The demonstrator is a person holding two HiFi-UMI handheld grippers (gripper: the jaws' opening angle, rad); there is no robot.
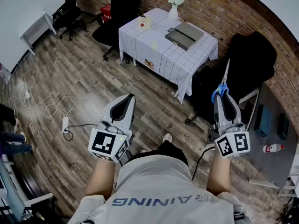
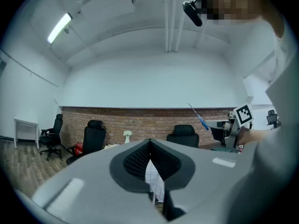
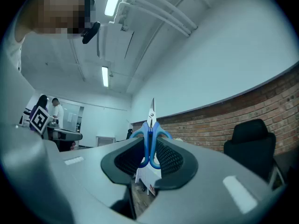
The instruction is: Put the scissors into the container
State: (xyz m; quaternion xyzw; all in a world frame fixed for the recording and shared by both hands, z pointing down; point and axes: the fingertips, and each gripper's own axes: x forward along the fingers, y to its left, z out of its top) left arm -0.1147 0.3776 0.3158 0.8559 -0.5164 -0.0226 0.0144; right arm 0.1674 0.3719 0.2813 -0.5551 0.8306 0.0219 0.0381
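Blue-handled scissors (image 1: 222, 87) stick out of my right gripper (image 1: 223, 96), blades pointing forward and up. The right gripper view shows the handles (image 3: 150, 141) pinched between the ribbed pads and the metal blades (image 3: 151, 111) rising above them. My left gripper (image 1: 127, 99) is held at the same height to the left, its jaws together with nothing in them. A flat grey container (image 1: 184, 34) lies on the table with the white checked cloth (image 1: 159, 50), well ahead of both grippers. From the left gripper view the scissors (image 2: 200, 117) show at the right.
On the cloth there is also a white vase with flowers (image 1: 174, 7) and small items (image 1: 145, 22). Black office chairs (image 1: 122, 8) stand round the table, and one (image 1: 243, 64) is just ahead of the right gripper. A cable and power strip (image 1: 64, 123) lie on the wooden floor at left.
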